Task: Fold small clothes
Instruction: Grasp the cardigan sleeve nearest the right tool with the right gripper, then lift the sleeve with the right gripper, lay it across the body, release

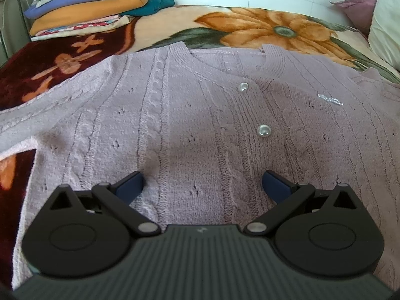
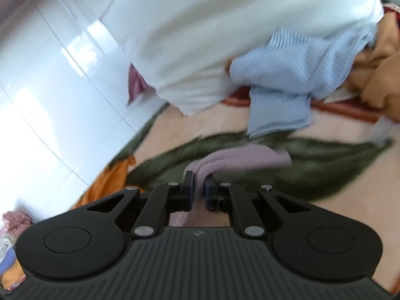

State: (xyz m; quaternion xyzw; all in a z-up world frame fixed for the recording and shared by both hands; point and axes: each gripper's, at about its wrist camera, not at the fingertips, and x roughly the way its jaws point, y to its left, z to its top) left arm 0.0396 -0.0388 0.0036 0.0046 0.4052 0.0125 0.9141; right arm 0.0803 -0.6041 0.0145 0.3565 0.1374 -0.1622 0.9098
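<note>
A pale lilac knitted cardigan (image 1: pixel 190 115) with pearl buttons (image 1: pixel 263 130) lies spread flat, front up, on a flowered blanket (image 1: pixel 250 28). My left gripper (image 1: pixel 202 187) is open just above its lower middle, jaws wide apart, holding nothing. My right gripper (image 2: pixel 199 186) is shut on a bunched piece of the lilac cardigan (image 2: pixel 240 158), most likely a sleeve end, lifted above the blanket (image 2: pixel 225 122). The right wrist view is motion-blurred.
A stack of folded clothes (image 1: pixel 87 2) sits at the far left corner of the bed. A pillow (image 1: pixel 385 25) lies at the right. A white pillow (image 2: pixel 225 37), a blue striped garment (image 2: pixel 295 85) and tan cloth (image 2: pixel 382 75) lie ahead of the right gripper, by a tiled wall (image 2: pixel 50 75).
</note>
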